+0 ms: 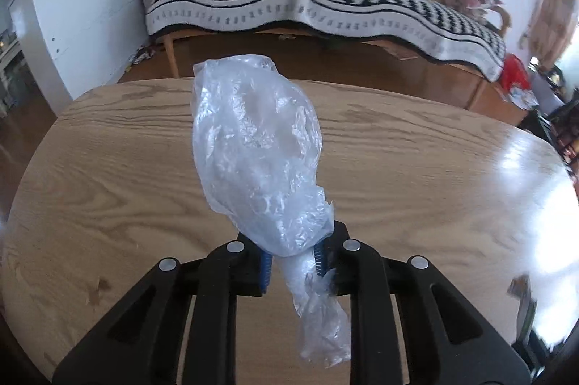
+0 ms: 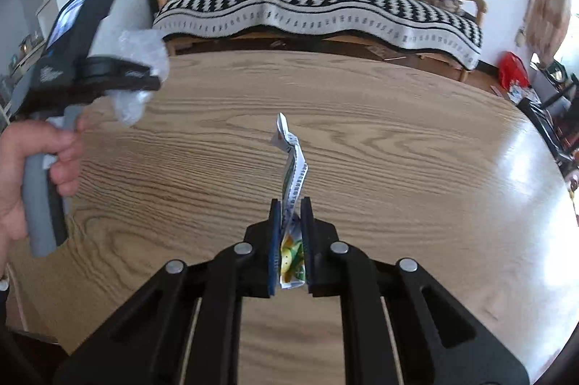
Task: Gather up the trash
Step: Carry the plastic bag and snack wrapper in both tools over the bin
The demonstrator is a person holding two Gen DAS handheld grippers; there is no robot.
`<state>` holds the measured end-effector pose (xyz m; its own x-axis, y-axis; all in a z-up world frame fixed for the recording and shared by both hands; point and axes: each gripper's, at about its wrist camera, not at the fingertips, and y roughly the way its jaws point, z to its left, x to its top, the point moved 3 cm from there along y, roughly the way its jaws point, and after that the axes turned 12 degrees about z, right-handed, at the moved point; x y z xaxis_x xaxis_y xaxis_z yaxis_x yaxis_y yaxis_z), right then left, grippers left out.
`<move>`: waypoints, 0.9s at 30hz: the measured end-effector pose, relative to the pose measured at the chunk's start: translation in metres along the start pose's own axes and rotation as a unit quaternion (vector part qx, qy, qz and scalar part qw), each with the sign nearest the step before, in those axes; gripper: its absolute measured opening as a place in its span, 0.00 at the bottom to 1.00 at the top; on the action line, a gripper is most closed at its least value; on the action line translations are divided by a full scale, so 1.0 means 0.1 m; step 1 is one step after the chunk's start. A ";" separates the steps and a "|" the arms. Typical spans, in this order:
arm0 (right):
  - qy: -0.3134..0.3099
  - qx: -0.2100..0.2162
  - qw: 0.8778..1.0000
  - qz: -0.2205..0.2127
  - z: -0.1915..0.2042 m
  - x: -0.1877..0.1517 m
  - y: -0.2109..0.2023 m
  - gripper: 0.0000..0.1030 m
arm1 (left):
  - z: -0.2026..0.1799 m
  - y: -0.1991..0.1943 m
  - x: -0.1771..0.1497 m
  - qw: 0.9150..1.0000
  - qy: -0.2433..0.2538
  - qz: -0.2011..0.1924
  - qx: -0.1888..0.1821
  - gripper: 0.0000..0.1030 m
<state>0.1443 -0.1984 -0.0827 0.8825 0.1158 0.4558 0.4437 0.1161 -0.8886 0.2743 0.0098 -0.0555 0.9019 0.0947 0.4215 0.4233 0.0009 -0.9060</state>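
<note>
Left wrist view: left gripper (image 1: 293,262) fingers clamp a crumpled clear plastic bag (image 1: 253,146) by its twisted neck, above the table (image 1: 108,167). Looks v. light, soft, slippery. Right gripper (image 2: 290,240) fingers pinch a flat printed wrapper (image 2: 294,175) w/ a firm hold; thin, floppy.

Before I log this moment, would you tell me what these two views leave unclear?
- Wrapper, right wrist view: seen edge-on and pinched in the right gripper, so its print cannot be read.
- Plastic bag, left wrist view: crumpled in the left gripper; contents, if any, unclear.
- Table, left wrist view: glare washes out its right side.
- Any bin: in neither view.
</note>
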 end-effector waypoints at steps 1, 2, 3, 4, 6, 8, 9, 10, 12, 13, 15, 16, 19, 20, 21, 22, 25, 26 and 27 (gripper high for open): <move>0.006 -0.002 1.000 -0.004 -0.08 -0.05 -0.10 0.11 | -0.03 -0.09 -0.07 1.000 0.008 -0.006 0.002 0.18; 0.014 -0.003 1.000 -0.008 -0.17 -0.11 -0.20 0.11 | -0.05 -0.15 -0.14 1.000 0.014 -0.009 0.003 0.18; 0.019 -0.004 1.000 -0.010 -0.23 -0.16 -0.27 0.11 | -0.08 -0.21 -0.23 1.000 0.019 -0.011 0.001 0.18; 0.026 -0.006 1.000 -0.014 -0.32 -0.22 -0.38 0.11 | -0.12 -0.28 -0.36 1.000 0.024 -0.010 -0.004 0.18; 0.035 -0.010 0.999 -0.018 -0.48 -0.32 -0.53 0.11 | -0.18 -0.38 -0.54 0.999 0.034 -0.007 -0.008 0.18; 0.046 -0.018 0.999 -0.022 -0.66 -0.47 -0.69 0.11 | -0.25 -0.50 -0.71 0.999 0.041 -0.006 -0.019 0.18; 0.051 -0.024 0.998 -0.023 -0.77 -0.56 -0.77 0.11 | -0.29 -0.58 -0.80 0.999 0.045 -0.009 -0.026 0.18; 0.054 -0.028 0.998 -0.024 -0.83 -0.63 -0.82 0.11 | -0.32 -0.65 -0.87 0.998 0.047 -0.011 -0.031 0.18; 0.071 -0.034 0.997 -0.025 -1.06 -0.80 -0.95 0.11 | -0.45 -0.81 -1.05 0.997 0.057 -0.019 -0.047 0.18; 0.078 -0.036 0.996 -0.025 -1.14 -0.87 -1.00 0.11 | -0.51 -0.85 -1.12 0.997 0.062 -0.021 -0.052 0.18; 0.100 -0.046 0.994 -0.029 -1.37 -1.05 -1.14 0.11 | -0.73 -0.96 -1.30 0.994 0.082 -0.026 -0.063 0.18; 0.107 -0.048 0.993 -0.030 -1.45 -1.10 -1.19 0.11 | -0.85 -1.00 -1.38 0.993 0.094 -0.028 -0.068 0.18; 0.140 -0.054 0.988 -0.035 -1.75 -1.37 -1.38 0.11 | -1.23 -1.09 -1.61 0.988 0.131 -0.034 -0.081 0.18; 0.152 -0.055 0.986 -0.036 -1.84 -1.46 -1.44 0.11 | -1.33 -1.11 -1.68 0.986 0.140 -0.036 -0.085 0.18; 0.166 -0.057 0.984 -0.036 -1.98 -1.58 -1.50 0.12 | -1.47 -1.14 -1.77 0.983 0.154 -0.038 -0.089 0.18; 0.175 -0.061 0.982 -0.036 -2.07 -1.66 -1.54 0.12 | -1.59 -1.17 -1.85 0.981 0.166 -0.040 -0.093 0.18; 0.208 -0.075 0.974 -0.039 -2.38 -1.97 -1.66 0.11 | -2.02 -1.21 -2.10 0.971 0.206 -0.038 -0.114 0.18; 0.220 -0.079 0.972 -0.039 -2.49 -2.06 -1.70 0.12 | -2.19 -1.22 -2.20 0.966 0.222 -0.037 -0.124 0.18; 0.232 -0.084 0.968 -0.040 -2.61 -2.17 -1.74 0.12 | -2.30 -1.22 -2.27 0.963 0.235 -0.035 -0.131 0.18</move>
<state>-0.0836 -0.5016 -0.0399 0.8025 -0.3464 0.4859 0.4981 -0.0594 -0.8651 0.0376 -0.2411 -0.0313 0.7834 -0.3568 0.5089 0.4369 -0.2662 -0.8592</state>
